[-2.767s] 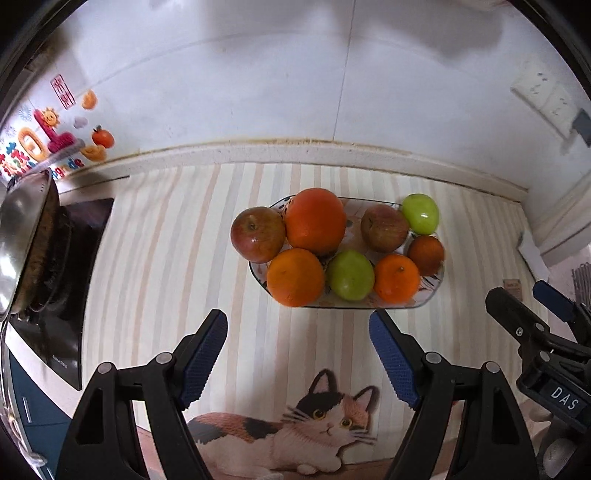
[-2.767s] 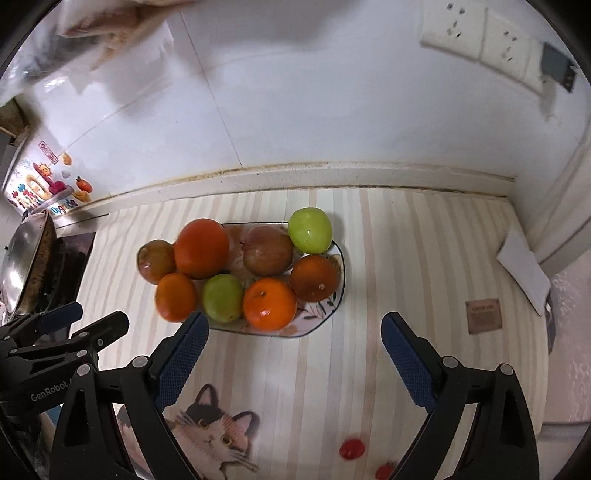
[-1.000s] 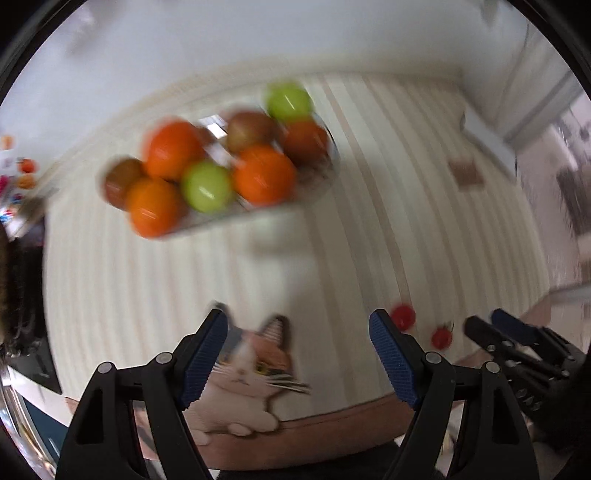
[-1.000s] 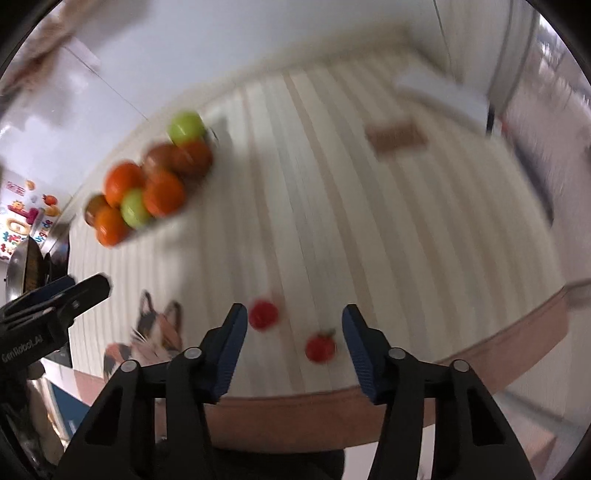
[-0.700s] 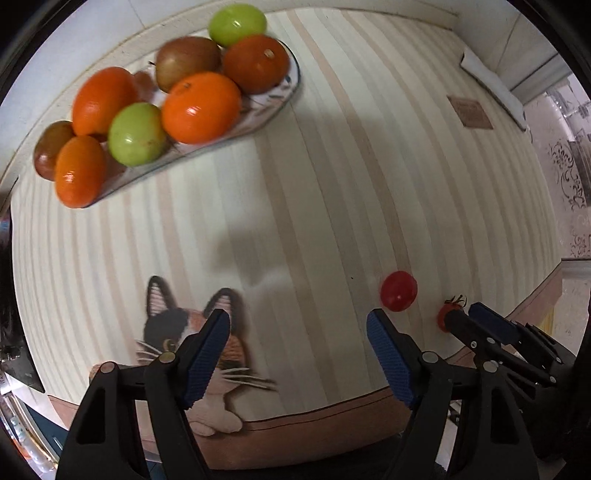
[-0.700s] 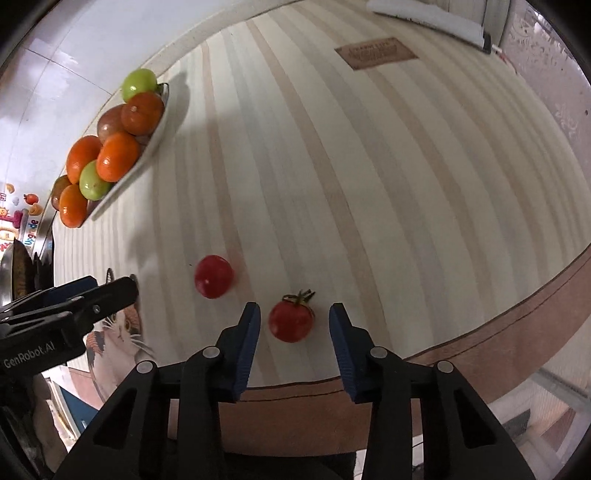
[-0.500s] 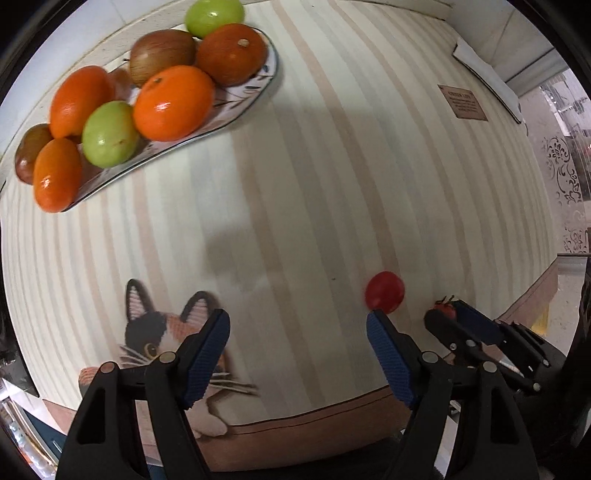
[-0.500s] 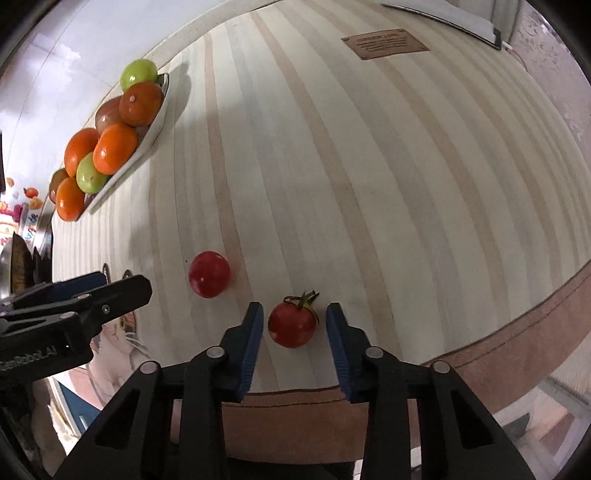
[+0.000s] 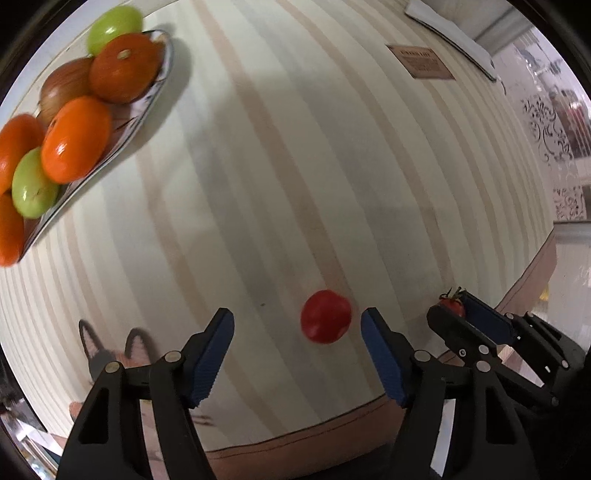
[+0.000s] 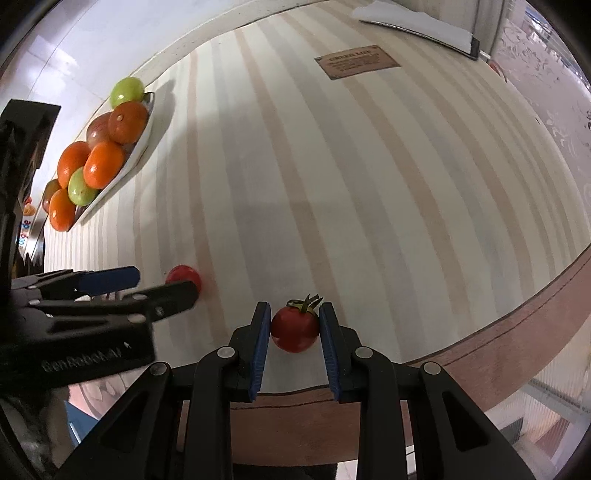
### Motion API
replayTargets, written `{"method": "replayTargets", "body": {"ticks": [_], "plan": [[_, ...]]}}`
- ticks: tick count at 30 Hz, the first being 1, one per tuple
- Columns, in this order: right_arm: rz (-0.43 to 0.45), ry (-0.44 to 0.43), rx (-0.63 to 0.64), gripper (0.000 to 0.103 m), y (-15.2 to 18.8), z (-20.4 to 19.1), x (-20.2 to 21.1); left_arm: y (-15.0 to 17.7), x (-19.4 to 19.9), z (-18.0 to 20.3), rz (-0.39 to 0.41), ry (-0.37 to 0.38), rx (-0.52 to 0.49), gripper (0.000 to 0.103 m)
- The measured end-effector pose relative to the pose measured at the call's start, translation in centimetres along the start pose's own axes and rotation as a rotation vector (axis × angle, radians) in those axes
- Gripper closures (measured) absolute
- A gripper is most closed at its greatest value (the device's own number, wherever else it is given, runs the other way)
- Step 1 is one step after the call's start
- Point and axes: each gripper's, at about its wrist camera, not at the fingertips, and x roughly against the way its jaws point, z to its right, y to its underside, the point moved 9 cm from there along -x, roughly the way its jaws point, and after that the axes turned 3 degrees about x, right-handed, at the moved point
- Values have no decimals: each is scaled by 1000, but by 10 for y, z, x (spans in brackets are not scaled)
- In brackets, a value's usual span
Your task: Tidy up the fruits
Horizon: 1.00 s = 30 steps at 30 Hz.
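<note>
Right wrist view, lower centre of the frame: the right gripper (image 10: 294, 325) has its blue pads closed against both sides of a small red tomato with a green stem (image 10: 294, 328), which sits on the striped tablecloth (image 10: 332, 166) close to its brown border. At lower left of the same frame the left gripper (image 10: 147, 286) reaches in from the side, one black finger crossing in front of a second, stemless red tomato (image 10: 181, 274) lying on the cloth. Left wrist view, lower centre: the left gripper (image 9: 297, 339) stands wide open, and the stemless tomato (image 9: 325, 315) lies between its spread fingers, nearer the right-hand pad, touching neither. At lower right of that frame the right gripper (image 9: 452, 314) shows edge-on with the stemmed tomato (image 9: 451, 304) pinched at its tips. In the upper left of both frames a shallow fruit plate (image 9: 155, 88) sits well apart from the tomatoes, loaded with oranges (image 9: 75, 138), green apples (image 9: 33, 184) and a reddish-brown apple (image 9: 61, 90). A brown printed label (image 10: 357, 61) and a white folded cloth (image 10: 413, 22) lie toward the upper right of the right wrist frame. A cat design (image 9: 110, 350) on the tablecloth peeks out behind the left gripper's left finger at lower left of the left wrist frame.
</note>
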Motion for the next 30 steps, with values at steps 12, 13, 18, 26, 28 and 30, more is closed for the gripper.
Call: {"method": "replayTargets", "body": {"ticks": [12, 13, 18, 26, 28, 30], "plan": [[-6, -6, 10, 74, -6, -4, -2, -13, 0, 15, 50, -13, -47, 78], [-2, -7, 13, 74, -7, -5, 0, -13, 3, 8, 55, -12, -41, 78], [26, -23, 30, 74, -19, -14, 9, -9, 18, -23, 84, 17, 37, 78], [67, -77, 62, 74, -46, -43, 23, -4, 65, -85, 171, 67, 229, 78], [67, -105, 73, 74, -55, -56, 23, -6, 74, -109, 197, 80, 271, 78], [67, -133, 92, 74, -62, -72, 23, -2, 84, -131, 227, 83, 310, 78]]}}
